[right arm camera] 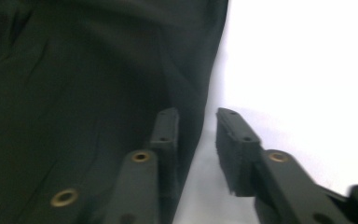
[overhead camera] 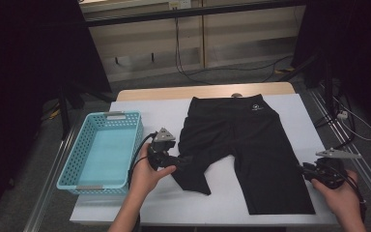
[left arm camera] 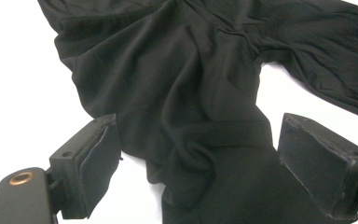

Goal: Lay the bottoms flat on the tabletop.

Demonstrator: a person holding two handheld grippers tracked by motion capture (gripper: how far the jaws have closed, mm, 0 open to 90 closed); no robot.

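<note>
Black shorts (overhead camera: pixel 241 145): flat on counter (overhead camera: pixel 290 104), right of blue basket (overhead camera: pixel 101 150). Left gripper (left arm camera: pixel 196 163): spread wide around bunched leg fabric. Right gripper (right arm camera: pixel 196 135): slightly parted at shorts' outer hem, pinching nothing. Risk: hem slipping free, fold skewing.

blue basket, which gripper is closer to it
Left. The left gripper is just beside the blue basket, over the crumpled leg of the black shorts; the right gripper is across the shorts at their far edge.

Grey carpet floor (overhead camera: pixel 251 72), beige wall panels (overhead camera: pixel 241 34), trailing cables (overhead camera: pixel 207 72)
</note>
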